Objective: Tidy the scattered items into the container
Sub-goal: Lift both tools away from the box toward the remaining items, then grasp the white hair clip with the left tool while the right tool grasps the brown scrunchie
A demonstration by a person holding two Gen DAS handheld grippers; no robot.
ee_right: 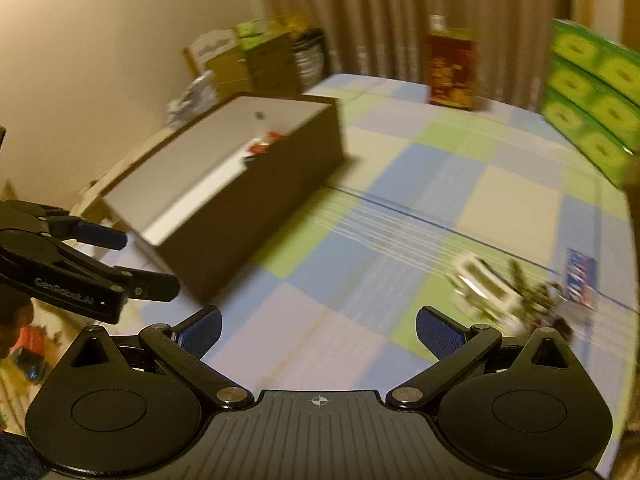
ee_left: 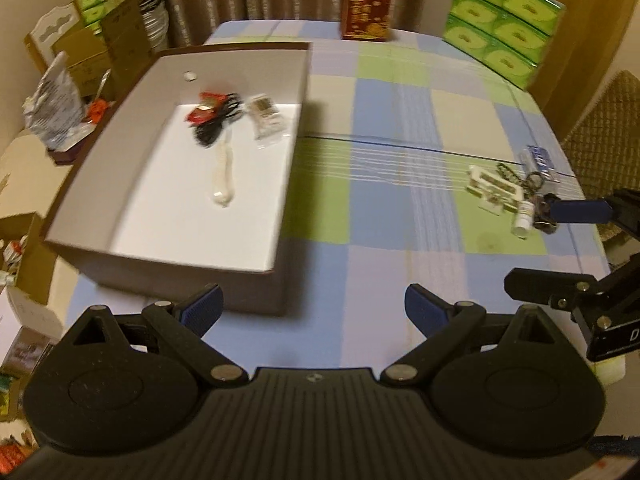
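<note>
Left view alone shows the box (ee_left: 96, 152) floor: cable (ee_left: 216, 126), packets (ee_left: 269, 120). Left gripper (ee_left: 312, 312) and right gripper (ee_right: 318, 330) gape wide, holding nothing; clutter (ee_right: 504, 300) lies well right of the box.

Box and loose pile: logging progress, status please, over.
Left tool open, empty. Right tool open, empty. Box holds several items; loose pile remains on the checked cloth. Nothing between pile and box.

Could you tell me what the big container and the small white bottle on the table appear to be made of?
The container looks like matte cardboard: brown outside, plain white inside, with thin, straight, crisp-edged walls. The small white bottle, lying among the scattered items near the right gripper, seems to be smooth plastic, judging by its even, opaque white surface, though it is too small to be sure.
</note>
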